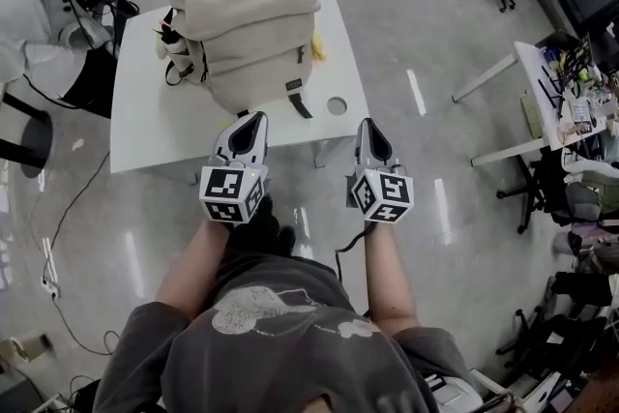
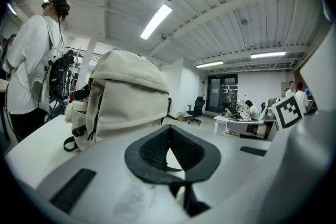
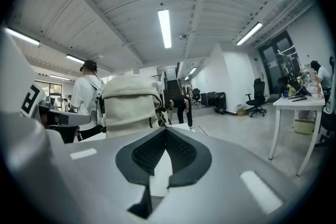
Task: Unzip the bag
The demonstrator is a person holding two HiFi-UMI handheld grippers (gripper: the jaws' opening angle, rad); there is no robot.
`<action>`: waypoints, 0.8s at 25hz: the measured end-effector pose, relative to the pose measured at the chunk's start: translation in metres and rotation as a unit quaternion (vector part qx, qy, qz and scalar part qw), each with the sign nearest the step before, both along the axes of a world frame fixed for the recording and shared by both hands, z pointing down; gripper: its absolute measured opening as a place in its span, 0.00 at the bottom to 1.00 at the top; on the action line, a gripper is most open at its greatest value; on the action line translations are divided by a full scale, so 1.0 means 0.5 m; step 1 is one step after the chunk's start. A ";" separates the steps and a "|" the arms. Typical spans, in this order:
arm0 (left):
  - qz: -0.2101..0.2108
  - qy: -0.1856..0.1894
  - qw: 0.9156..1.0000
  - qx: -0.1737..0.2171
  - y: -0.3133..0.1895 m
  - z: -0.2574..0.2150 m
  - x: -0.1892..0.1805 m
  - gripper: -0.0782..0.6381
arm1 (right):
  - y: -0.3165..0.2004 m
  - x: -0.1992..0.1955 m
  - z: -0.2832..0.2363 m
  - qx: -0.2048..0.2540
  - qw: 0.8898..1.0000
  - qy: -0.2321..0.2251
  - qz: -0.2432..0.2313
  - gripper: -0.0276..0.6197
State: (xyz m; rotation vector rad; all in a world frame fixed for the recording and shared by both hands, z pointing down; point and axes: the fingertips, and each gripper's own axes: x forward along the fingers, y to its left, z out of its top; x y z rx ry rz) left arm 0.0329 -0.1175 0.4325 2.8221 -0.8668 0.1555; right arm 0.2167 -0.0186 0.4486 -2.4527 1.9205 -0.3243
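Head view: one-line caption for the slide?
Before unzipping: left tool and right tool, both shut and empty, held short of the cream backpack on the white table.

The bag (image 1: 247, 29) stands on the table's (image 1: 145, 126) far half. Your left gripper (image 1: 253, 117) and right gripper (image 1: 368, 124) hover over its near edge, jaws together.

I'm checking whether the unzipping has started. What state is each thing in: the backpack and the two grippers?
Backpack: upright on the white table, no compartment seen open, touched by neither gripper.
Left gripper: jaws together, empty, short of the backpack.
Right gripper: jaws together, empty, short of the backpack.
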 end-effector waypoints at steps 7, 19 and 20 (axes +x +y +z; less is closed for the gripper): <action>0.014 0.002 1.000 -0.009 -0.051 0.017 0.038 0.12 | -0.075 0.015 0.011 -0.012 1.000 0.003 -0.010 0.04; 0.048 0.020 0.998 -0.022 -0.184 0.048 0.183 0.12 | -0.256 0.107 0.010 -0.025 0.999 0.024 -0.004 0.04; 0.055 0.019 0.998 -0.024 -0.188 0.054 0.193 0.12 | -0.269 0.109 0.011 -0.025 0.999 0.027 -0.005 0.04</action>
